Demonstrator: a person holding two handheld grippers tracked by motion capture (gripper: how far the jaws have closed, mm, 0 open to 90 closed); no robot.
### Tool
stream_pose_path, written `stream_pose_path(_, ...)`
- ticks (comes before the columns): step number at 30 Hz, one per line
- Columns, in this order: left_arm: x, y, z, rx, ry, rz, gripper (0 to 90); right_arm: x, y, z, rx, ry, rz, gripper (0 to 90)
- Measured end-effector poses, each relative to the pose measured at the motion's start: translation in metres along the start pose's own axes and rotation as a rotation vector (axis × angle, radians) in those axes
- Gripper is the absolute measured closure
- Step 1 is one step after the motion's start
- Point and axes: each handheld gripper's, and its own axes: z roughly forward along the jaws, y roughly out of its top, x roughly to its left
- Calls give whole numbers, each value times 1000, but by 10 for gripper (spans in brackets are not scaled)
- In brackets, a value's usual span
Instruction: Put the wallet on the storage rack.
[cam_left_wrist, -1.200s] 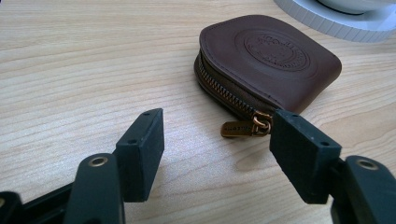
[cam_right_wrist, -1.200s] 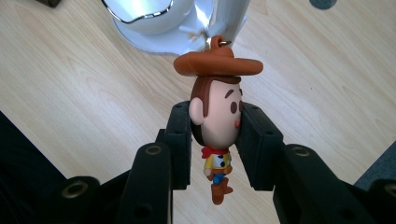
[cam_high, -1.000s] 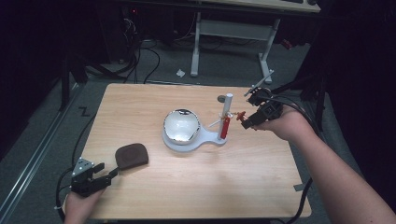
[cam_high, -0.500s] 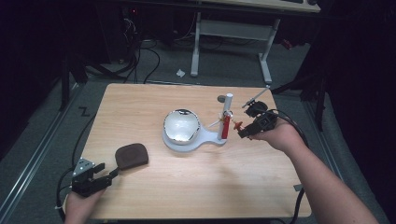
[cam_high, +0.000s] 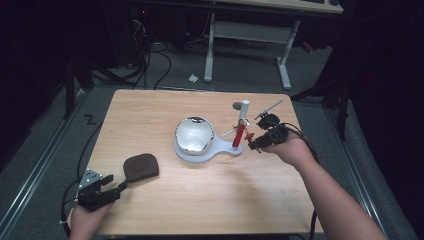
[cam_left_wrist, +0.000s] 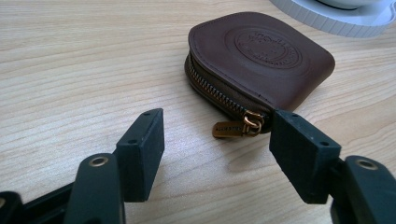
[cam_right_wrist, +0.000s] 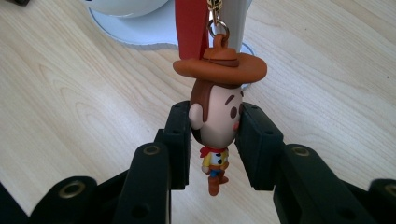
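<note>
Down comes the right gripper (cam_high: 256, 141) since a second ago, now low beside the white stand (cam_high: 200, 150); the left gripper (cam_high: 107, 187) has kept still, well off toward the near corner. Left gripper view: jaws spread, empty, the brown pouch (cam_left_wrist: 261, 60) just ahead. Right gripper view: jaws pinch the cowboy keychain figure (cam_right_wrist: 217, 116) by its head, hanging upright on its chain from the stand's post (cam_right_wrist: 236, 18), long axis vertical.
</note>
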Motion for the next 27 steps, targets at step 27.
stream_pose_path(27, -3, 1, 2, 6, 4, 7, 357, 14, -62, -11, -26, -162, 3, 507)
